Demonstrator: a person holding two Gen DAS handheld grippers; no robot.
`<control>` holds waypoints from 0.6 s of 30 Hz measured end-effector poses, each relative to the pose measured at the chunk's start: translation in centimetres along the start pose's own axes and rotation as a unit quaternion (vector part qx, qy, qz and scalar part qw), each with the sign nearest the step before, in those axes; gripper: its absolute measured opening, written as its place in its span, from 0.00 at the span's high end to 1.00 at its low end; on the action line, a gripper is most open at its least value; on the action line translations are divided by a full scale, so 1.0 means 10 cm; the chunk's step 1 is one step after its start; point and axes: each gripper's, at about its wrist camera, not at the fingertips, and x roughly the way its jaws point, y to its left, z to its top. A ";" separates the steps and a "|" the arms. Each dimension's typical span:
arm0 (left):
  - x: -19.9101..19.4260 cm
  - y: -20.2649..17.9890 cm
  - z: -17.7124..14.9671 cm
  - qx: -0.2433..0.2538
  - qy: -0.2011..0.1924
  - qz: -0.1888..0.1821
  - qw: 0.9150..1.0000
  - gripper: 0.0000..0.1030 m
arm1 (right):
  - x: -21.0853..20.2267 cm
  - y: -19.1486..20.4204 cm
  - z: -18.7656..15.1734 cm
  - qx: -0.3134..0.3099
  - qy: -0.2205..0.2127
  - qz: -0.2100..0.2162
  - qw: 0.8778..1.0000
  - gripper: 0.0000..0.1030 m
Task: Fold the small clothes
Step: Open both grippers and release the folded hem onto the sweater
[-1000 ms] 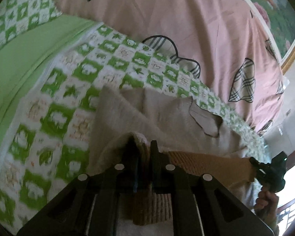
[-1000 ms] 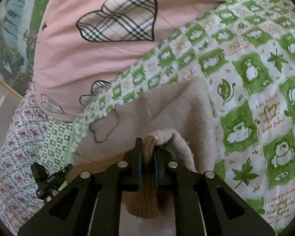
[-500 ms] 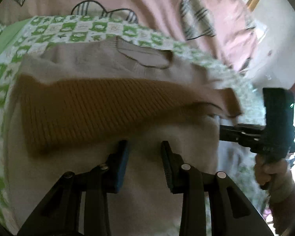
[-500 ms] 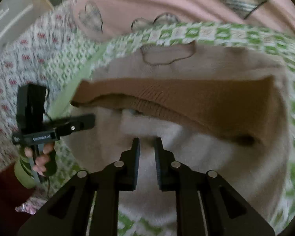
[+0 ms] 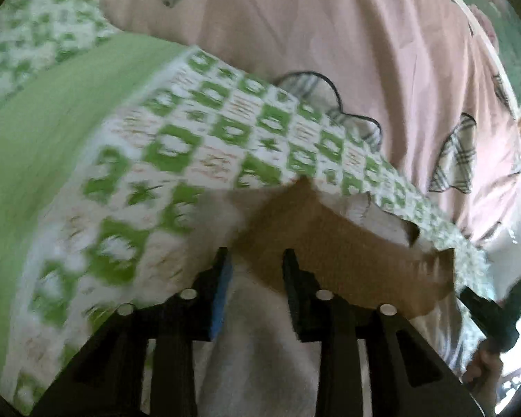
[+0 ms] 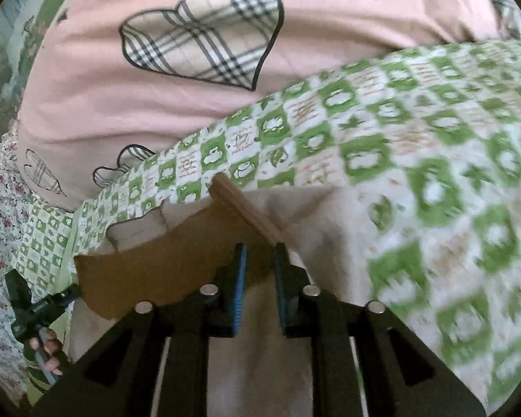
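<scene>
Garment: a small beige knitted sweater [image 5: 260, 347] with a brown ribbed hem band [image 5: 333, 250] is seen lying on the bed, the band folded up across the beige body.
Band in the right wrist view: the brown ribbed hem band [image 6: 149, 274] is shown stretching leftward from the jaws, one corner raised.
Left gripper [image 5: 255, 278]: the jaws have just been opening and are held partly apart; the sweater lies beyond and below them, and no cloth is pinched.
Right gripper [image 6: 258, 278]: the jaws have likewise just been opening; a narrow gap is kept, with nothing clamped.
Bedding: a green-and-white checked printed sheet [image 5: 177, 146] is spread under the garment.
Beyond: a pink quilt with plaid hearts [image 6: 198, 31] is heaped behind the sheet.
</scene>
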 end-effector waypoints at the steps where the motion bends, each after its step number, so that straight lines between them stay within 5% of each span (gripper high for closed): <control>1: -0.11 0.01 -0.08 -0.002 -0.007 -0.004 1.000 0.67 | -0.12 0.00 -0.09 0.000 -0.006 0.010 1.000 0.58; 13: -1.02 -0.33 -1.43 -0.012 0.020 -0.072 0.997 0.66 | -0.65 0.46 -1.12 -0.003 0.014 0.088 0.996 0.54; 18: -1.10 -0.31 -1.88 -0.048 0.038 -0.081 0.995 0.54 | -0.75 0.46 -1.40 0.007 0.032 0.091 0.995 0.53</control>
